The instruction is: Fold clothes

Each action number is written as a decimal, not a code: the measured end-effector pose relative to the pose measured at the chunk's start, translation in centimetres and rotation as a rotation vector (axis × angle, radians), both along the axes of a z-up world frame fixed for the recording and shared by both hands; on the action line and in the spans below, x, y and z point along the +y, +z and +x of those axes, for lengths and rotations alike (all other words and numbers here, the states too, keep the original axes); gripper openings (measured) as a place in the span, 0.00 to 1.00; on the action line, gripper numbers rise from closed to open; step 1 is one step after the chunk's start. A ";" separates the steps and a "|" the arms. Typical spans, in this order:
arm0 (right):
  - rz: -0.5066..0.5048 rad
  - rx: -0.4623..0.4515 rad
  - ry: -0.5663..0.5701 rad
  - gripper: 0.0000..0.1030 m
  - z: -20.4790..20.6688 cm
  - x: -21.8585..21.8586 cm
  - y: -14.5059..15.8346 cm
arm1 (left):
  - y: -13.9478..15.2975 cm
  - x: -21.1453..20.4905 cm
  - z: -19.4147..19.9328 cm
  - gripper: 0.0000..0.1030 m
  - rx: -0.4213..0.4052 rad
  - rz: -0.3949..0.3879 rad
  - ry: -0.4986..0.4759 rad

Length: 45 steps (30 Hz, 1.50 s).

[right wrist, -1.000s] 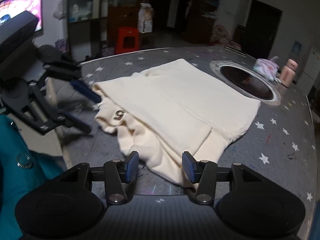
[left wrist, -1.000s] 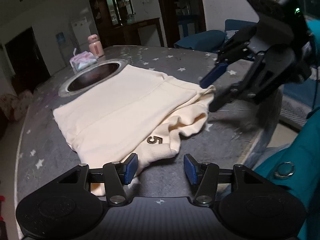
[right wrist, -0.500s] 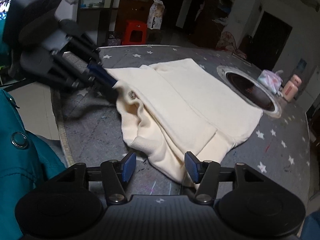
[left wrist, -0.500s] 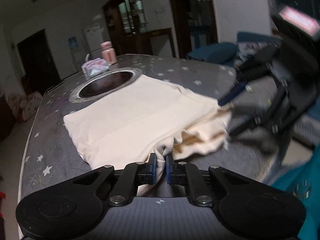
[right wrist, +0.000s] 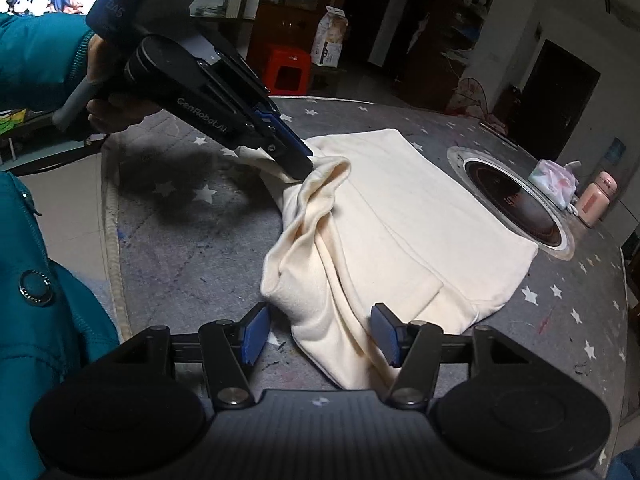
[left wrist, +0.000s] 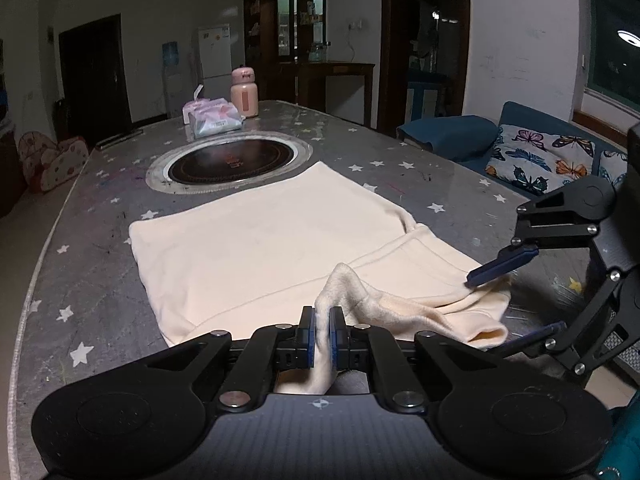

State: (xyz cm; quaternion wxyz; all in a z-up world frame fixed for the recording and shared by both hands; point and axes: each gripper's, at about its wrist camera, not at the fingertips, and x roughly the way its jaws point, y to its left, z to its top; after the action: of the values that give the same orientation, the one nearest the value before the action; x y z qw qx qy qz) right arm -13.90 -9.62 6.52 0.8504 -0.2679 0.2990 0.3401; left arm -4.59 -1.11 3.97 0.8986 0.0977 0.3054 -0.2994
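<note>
- Left gripper [left wrist: 322, 332]: blue pads pinched tight on a raised fold of the cream garment [left wrist: 280, 248]; cloth passes between the pads and hangs below them. In the right wrist view the same gripper [right wrist: 298, 168] holds the bunched near edge lifted off the table, a hand [right wrist: 100, 92] around its grey handle.
- Right gripper [right wrist: 320, 334]: jaws about half apart and easing wider; a rumpled corner of the garment [right wrist: 400, 232] lies between the pads, which stand clear of it on both sides. In the left wrist view this gripper [left wrist: 516, 300] straddles the far right corner of the cloth, one pad above and one below.
- Cream garment: spread flat ahead of both grippers, its folded body smooth, only the near edge gathered and lifted.
- Table [left wrist: 100, 272]: grey top printed with white stars, under the garment.
- Round hob [left wrist: 234, 160]: dark, set into the table, just beyond the garment's far edge.
- Tissue pack [left wrist: 214, 116] and pink bottle [left wrist: 244, 92]: beyond the hob, side by side.
- Teal jacket [right wrist: 44, 300]: left of the right gripper, near the table edge.
</note>
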 end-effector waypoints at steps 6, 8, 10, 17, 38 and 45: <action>0.013 -0.030 -0.004 0.49 1.0 0.4 -0.5 | -0.2 0.3 0.6 0.08 0.035 -0.021 0.007; 0.023 -0.035 -0.019 0.42 1.4 0.6 -0.5 | 0.0 0.5 0.1 0.11 0.022 -0.016 -0.001; 0.049 -0.004 -0.040 0.22 2.2 0.5 -0.3 | 0.0 0.8 -0.5 0.14 0.004 -0.006 -0.006; 0.178 0.090 -0.115 0.14 4.2 -0.8 1.0 | -0.6 1.6 -3.6 0.28 -0.072 0.082 -0.022; 0.269 0.083 -0.190 0.14 6.1 -1.2 2.5 | -2.7 1.4 -7.7 0.58 -0.313 0.302 -0.006; 0.271 0.077 -0.198 0.14 6.1 -1.2 2.4 | -3.2 1.1 -7.4 0.62 -0.375 0.339 -0.015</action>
State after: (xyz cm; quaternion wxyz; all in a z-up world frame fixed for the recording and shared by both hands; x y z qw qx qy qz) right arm -7.82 -10.80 8.89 0.8959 -0.1067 0.3079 0.3018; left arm -12.02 -0.02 0.80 0.9081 0.3032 0.1783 -0.2271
